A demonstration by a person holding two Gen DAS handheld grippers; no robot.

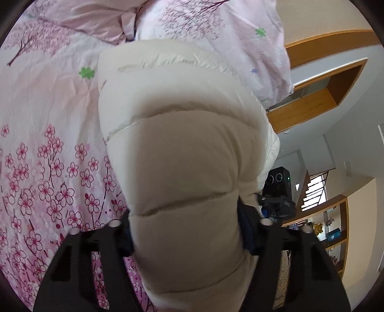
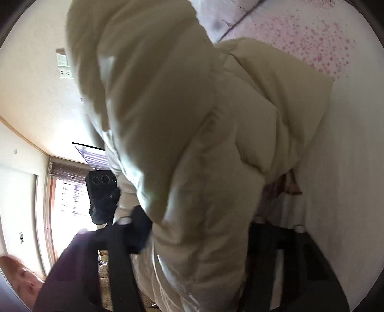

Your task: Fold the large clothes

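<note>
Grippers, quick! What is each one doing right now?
Left gripper: closed on the cream puffy jacket.
Right gripper: closed on the same jacket.

Under everything you have a bed cover point(image 1: 48, 148) printed with pink blossoms and a few green flowers, a pale pink pillow point(image 1: 96, 21) bunched at its far end. Off to one side you can see wooden shelves point(image 1: 336, 223) with small items — and beyond them a bright window point(image 2: 69, 199) with blinds.
</note>
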